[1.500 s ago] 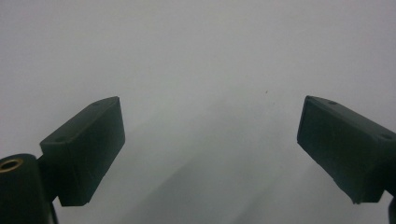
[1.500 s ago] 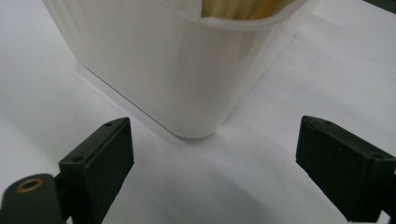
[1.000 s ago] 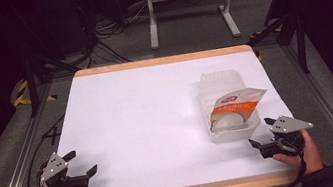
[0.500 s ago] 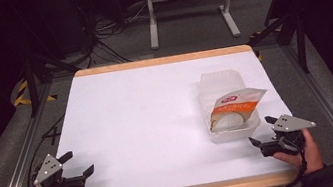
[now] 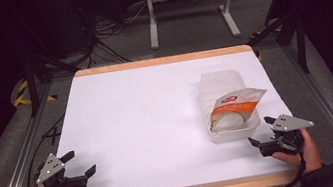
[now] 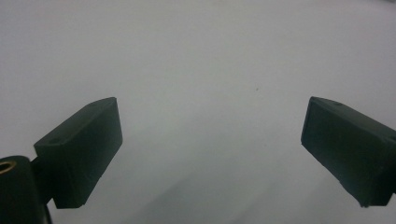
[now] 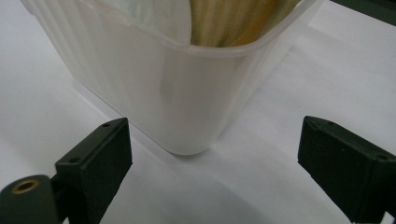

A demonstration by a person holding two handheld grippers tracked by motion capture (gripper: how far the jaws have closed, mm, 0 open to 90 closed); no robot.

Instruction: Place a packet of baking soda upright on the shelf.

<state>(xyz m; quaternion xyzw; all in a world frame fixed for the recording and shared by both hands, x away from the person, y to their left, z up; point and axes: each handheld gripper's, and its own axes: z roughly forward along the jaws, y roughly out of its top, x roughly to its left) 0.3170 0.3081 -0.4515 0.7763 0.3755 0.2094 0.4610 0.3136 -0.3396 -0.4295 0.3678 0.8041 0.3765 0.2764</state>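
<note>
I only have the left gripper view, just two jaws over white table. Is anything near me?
Observer: No. The left gripper sits open at the table's near left corner, with bare white surface ahead.
Operator: Where's the work, then?
Observer: Across on the right side: a clear tub with a packet sticking out of it.
Operator: And the other gripper?
Observer: The right gripper is just short of the tub's near corner, jaws open and not touching it.
</note>
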